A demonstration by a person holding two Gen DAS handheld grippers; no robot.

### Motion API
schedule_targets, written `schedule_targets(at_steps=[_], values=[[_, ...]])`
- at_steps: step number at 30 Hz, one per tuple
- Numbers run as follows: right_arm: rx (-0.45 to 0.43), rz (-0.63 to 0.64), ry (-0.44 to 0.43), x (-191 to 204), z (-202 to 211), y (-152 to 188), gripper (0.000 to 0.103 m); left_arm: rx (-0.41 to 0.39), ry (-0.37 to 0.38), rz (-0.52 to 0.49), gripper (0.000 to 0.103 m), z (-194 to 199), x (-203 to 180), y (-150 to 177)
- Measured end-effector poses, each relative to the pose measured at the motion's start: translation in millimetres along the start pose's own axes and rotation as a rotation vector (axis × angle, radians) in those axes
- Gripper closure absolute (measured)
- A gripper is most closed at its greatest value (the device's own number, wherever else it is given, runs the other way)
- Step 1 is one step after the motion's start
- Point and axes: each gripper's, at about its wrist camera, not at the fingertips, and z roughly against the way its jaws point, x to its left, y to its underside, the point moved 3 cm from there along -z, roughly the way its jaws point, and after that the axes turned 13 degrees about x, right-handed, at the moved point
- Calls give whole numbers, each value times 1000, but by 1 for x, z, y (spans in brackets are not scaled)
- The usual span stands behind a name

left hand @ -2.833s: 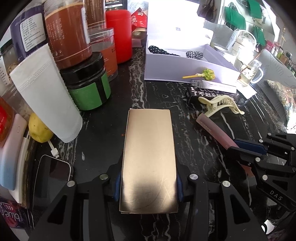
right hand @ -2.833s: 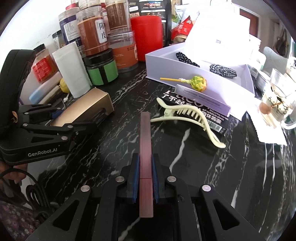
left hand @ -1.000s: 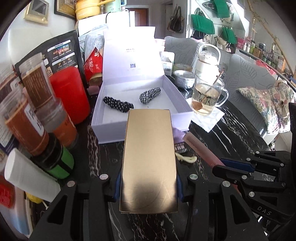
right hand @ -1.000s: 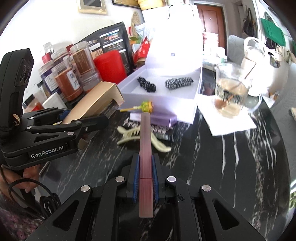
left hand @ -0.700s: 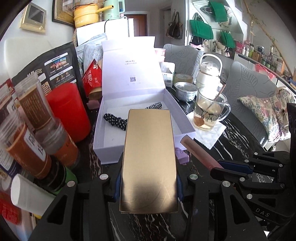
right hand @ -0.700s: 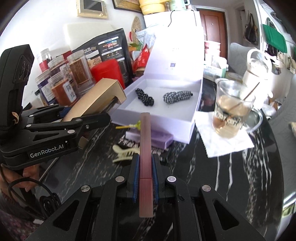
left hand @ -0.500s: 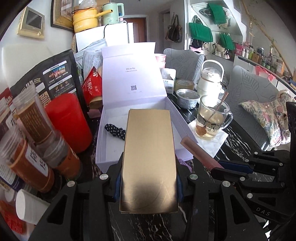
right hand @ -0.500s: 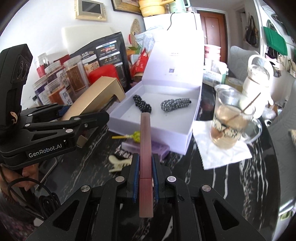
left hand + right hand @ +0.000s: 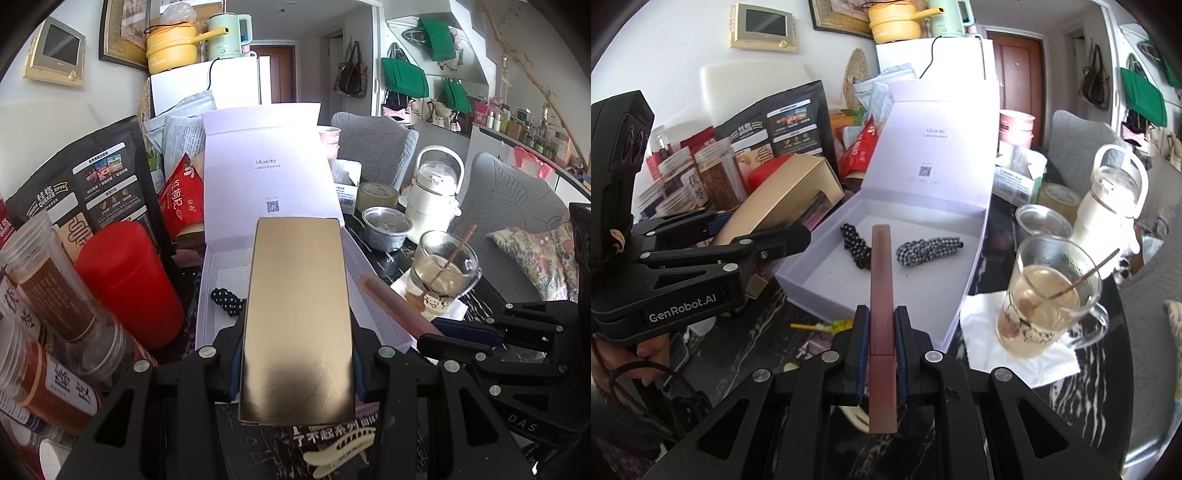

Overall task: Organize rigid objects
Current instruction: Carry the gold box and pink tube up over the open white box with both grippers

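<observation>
left claw (image 9: 297, 363) clamps 1 gold box (image 9: 297, 317) | right claw (image 9: 880, 347) clamps 1 maroon stick (image 9: 882, 314)

An open gift box (image 9: 967, 258) is sitting in the middle of the surface (image 9: 1089, 398), its lid standing upright behind it. Two hair ties (image 9: 929, 251) are lying side by side inside it. Left of the box, jars (image 9: 55, 291) and a canister (image 9: 125, 280) are crowding together, with pouches (image 9: 88, 192) standing behind them. Right of the box, a glass mug (image 9: 1049, 306) is resting on a napkin (image 9: 1015, 354), and a kettle (image 9: 1112, 199) and a metal bowl (image 9: 386, 227) are sitting behind it. In front of the box, a lollipop (image 9: 827, 326) and a hair claw (image 9: 340, 456) are lying.
</observation>
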Motion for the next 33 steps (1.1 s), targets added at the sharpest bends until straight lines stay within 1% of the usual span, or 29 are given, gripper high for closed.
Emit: schedule_targets(at_steps=[3, 10, 22, 25, 29, 33], values=[[4, -7, 7, -5, -7, -8, 90, -6, 9, 7, 59, -5, 4, -10], [3, -22, 24, -15, -19, -31, 90, -12, 3, 17, 59, -19, 12, -31], [-41, -19, 36, -31, -30, -76, 90, -39, -13, 22, 59, -37, 28, -72], [-41, -37, 25, -36, -36, -86, 90, -29, -8, 24, 59, -45, 32, -82], [-44, -54, 20, -41, -43, -94, 90, -21, -21, 30, 59, -57, 38, -88], [-41, -57, 25, -43, -53, -99, 90, 19, -27, 24, 59, -75, 41, -87]])
